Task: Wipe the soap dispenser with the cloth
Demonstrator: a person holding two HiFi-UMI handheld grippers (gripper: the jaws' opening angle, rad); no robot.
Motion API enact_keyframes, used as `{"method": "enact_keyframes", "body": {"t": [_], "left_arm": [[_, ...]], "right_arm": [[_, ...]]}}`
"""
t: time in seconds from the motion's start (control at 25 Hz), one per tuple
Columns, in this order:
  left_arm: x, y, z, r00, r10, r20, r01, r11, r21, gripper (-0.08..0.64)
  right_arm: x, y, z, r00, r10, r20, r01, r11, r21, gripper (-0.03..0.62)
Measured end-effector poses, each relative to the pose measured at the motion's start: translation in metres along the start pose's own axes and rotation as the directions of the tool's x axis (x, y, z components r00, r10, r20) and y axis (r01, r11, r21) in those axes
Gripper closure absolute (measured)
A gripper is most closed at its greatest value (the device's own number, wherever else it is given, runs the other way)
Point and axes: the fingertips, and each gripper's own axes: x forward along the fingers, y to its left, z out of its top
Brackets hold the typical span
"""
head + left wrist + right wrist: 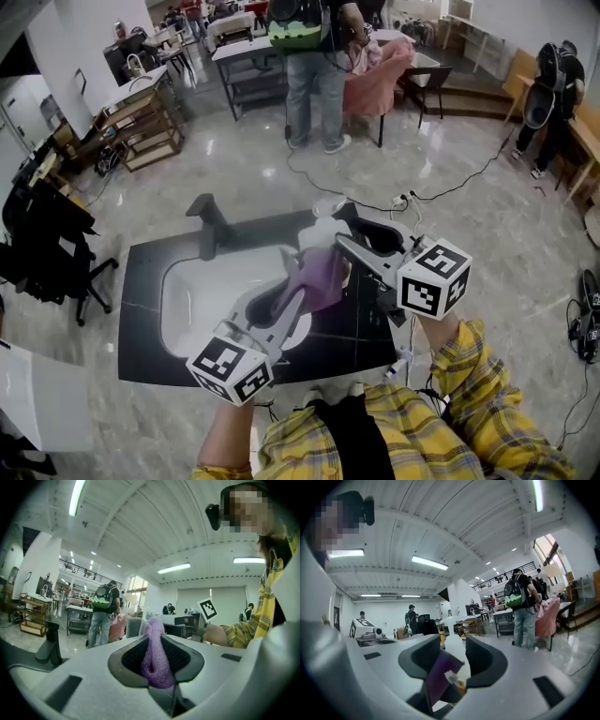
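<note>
Black and smooth, a flat counter (150, 281) is sitting on a shiny grey stone floor (281, 178) in a big bright room with long ceiling lights. A white oval sink bowl (187, 300) is lying in the counter, and a black tap (208, 223) is standing at its 12 o'clock edge.

Both tools are pointing level above the sink. The left gripper (302, 279) is squeezing a soft purple cloth (322, 277) tight between its jaws, and the cloth is sticking up past them. The right gripper (354, 239) is coming in from 3 o'clock. Its jaws are standing partly open and are holding a white plastic soap dispenser (456, 646) with a purple label. In the head view the cloth is hanging in front of the bottle and hiding most of it.

A person in blue jeans with a green backpack (314, 56) is standing at 12 o'clock by a grey table. A pink sheet (380, 70) is draping over a chair beside them. A wooden shelf rack (141, 127) is standing at 10 o'clock, a black office chair (47, 244) at 9 o'clock. Black cables and a white power strip (403, 200) are lying on the floor just past the counter.
</note>
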Motion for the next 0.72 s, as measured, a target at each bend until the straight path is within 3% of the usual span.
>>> {"method": "enact_keyframes", "body": {"t": [0.16, 0.32, 0.72], "left_arm": [[0.01, 0.002, 0.012, 1.0, -0.017, 0.007, 0.016, 0.999, 0.047, 0.494], [0.032, -0.001, 0.003, 0.998, -0.055, -0.036, 0.058, 0.995, 0.08, 0.494], [0.058, -0.005, -0.041, 0.988, -0.105, -0.116, 0.108, 0.994, 0.019, 0.494]], "right_arm": [[-0.018, -0.01, 0.001, 0.998, -0.045, 0.039, 0.043, 0.998, 0.052, 0.445], [-0.035, -0.017, -0.002, 0.995, -0.083, 0.047, 0.079, 0.994, 0.077, 0.445], [-0.064, -0.029, -0.016, 0.988, -0.151, 0.035, 0.146, 0.982, 0.117, 0.445]]}}
